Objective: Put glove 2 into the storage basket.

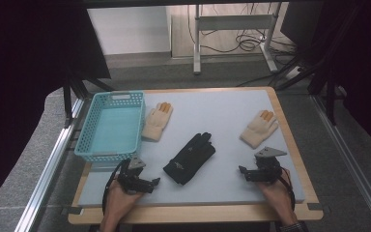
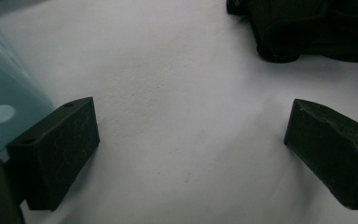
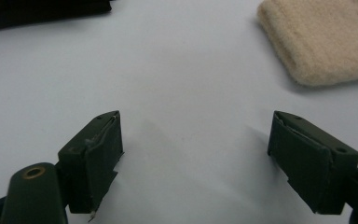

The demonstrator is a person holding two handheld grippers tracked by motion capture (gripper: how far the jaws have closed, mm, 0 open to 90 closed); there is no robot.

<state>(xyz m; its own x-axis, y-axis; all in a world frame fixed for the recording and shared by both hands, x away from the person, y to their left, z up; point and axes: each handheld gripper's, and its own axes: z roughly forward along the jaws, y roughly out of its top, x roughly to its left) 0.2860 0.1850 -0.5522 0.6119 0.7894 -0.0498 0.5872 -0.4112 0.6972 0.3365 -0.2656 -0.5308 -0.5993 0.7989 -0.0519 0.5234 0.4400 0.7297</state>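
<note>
Grey mat (image 1: 232, 104) bears three gloves, one basket (image 1: 110, 126).

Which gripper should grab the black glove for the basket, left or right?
Probably left. The open left gripper sits nearer the black fabric glove, beside the light-blue plastic basket. The open right gripper faces the cream knitted glove.

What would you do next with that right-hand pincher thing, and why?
Probably ease the right gripper forward to the cream glove just ahead: its jaws stand wide open with nothing between them, and the blue basket holds no glove yet.
</note>
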